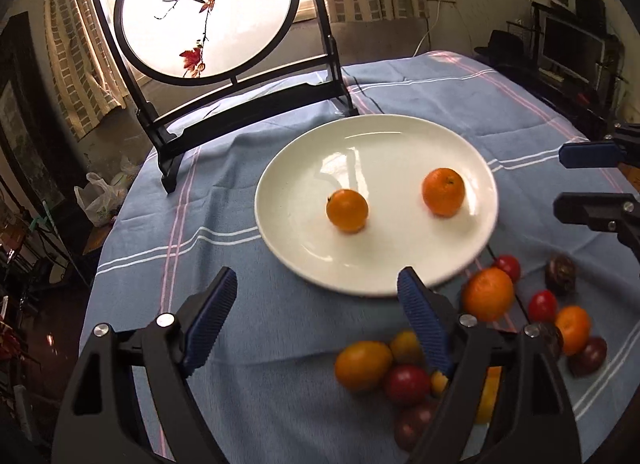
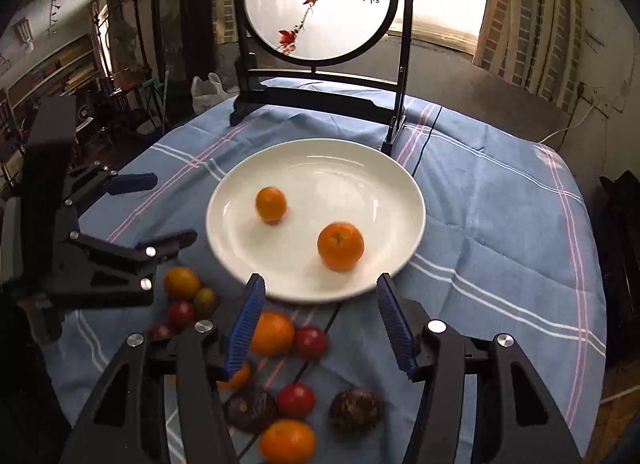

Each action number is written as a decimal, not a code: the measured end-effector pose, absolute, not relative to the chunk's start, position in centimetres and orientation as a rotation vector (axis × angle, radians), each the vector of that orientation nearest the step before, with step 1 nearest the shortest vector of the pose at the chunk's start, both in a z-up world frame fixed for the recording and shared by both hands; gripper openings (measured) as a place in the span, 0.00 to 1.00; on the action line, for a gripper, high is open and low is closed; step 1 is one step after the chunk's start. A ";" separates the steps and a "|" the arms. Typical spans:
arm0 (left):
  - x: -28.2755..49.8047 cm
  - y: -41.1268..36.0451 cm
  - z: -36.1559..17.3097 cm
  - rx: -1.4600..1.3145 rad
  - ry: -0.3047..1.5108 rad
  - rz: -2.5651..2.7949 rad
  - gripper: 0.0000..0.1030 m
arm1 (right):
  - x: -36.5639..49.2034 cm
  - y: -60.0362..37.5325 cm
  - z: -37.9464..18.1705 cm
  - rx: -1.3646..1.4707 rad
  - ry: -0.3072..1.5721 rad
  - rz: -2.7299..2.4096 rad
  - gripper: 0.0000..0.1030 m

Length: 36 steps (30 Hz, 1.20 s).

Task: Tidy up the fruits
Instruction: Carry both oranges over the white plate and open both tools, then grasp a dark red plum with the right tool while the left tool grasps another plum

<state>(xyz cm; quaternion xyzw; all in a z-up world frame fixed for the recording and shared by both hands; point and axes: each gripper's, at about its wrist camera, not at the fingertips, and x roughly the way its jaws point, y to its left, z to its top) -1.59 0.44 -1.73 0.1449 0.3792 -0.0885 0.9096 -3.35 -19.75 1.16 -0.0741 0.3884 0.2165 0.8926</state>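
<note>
A white plate [image 1: 304,167] [image 2: 360,167] lies on the blue cloth and holds two oranges: a smaller one [image 1: 347,210] [image 2: 271,204] and a larger one [image 1: 443,191] [image 2: 340,245]. My left gripper [image 1: 316,296] is open and empty, just short of the plate's near rim. My right gripper [image 2: 320,300] is open and empty, also at the plate's near rim; it shows at the right edge of the left wrist view [image 1: 576,179]. Loose fruit lies near the plate: an orange [image 1: 488,294] [image 2: 272,334], red tomatoes [image 1: 406,384] [image 2: 296,400], a yellow-orange tomato [image 1: 363,364] [image 2: 182,283] and dark round fruits [image 1: 561,274] [image 2: 356,410].
A black-framed round screen with painted birds [image 1: 208,11] [image 2: 320,3] stands at the table's far side behind the plate. The table edge drops off at left [image 1: 96,248] and right [image 2: 600,304]. A white plastic bag [image 1: 98,199] sits beyond the edge.
</note>
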 end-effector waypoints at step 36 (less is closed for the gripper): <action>-9.5 0.0 -2.7 0.275 0.784 -0.355 0.39 | -12.5 -20.5 -2.8 -0.199 0.893 0.514 0.37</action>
